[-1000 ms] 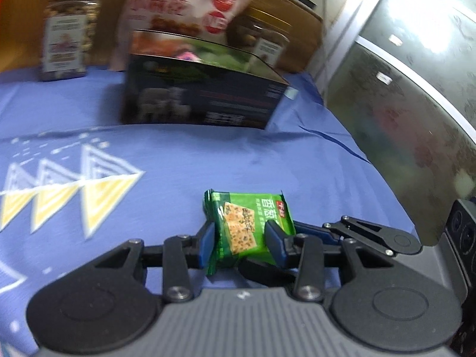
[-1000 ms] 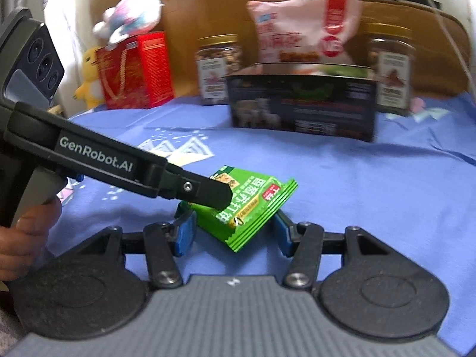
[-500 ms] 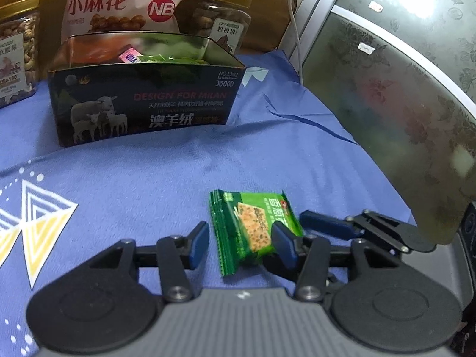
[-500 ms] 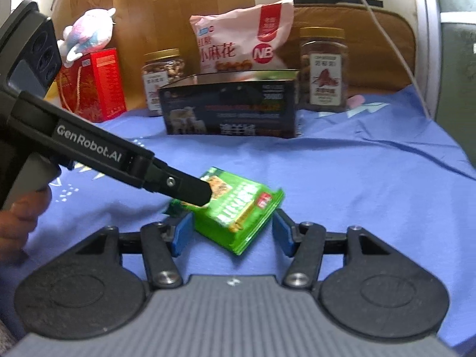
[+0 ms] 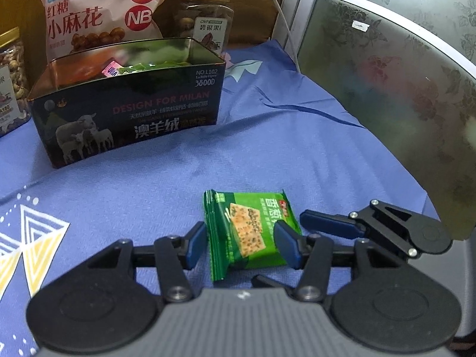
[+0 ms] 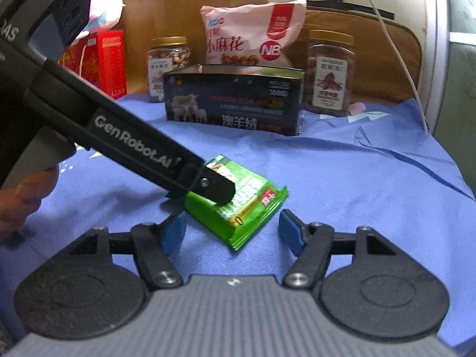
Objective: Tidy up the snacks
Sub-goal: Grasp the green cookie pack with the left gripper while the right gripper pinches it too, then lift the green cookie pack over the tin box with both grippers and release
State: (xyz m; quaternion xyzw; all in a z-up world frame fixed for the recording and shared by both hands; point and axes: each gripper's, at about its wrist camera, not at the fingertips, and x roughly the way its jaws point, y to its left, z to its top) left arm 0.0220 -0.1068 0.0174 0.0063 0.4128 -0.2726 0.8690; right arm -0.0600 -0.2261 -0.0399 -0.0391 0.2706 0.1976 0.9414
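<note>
The green cracker packet [image 5: 250, 232] lies flat on the blue cloth [image 5: 267, 148] of the worktop, and both pairs of fingers are gathered round it, which reads as a handover or a re-grip. It sits in the gap of the left gripper [image 5: 242, 242]: the left finger stands just clear of the packet's crimped edge, while the right finger overlaps its far corner, so contact there cannot be ruled out. These fingers are opening, at a middling width, and nothing is clamped.

From the right wrist view the same packet lies just ahead of the right gripper [image 6: 232, 232], between the lines of its two fingers but beyond the tips. These fingers stand fairly wide and touch nothing. One black finger of the left gripper crosses over the packet's top face.

The dark tin box [image 5: 128, 110] stands well beyond the fingers, open-topped, with green and pink wrappers already inside, so it is probably where this packet belongs. Behind it, a pink snack bag [image 5: 98, 9] and nut jars [image 6: 328, 71] stand in a row.

Both grippers tilt downward toward the cloth. A hand [image 6: 20, 196] grips the left handle at the right view's left edge.
</note>
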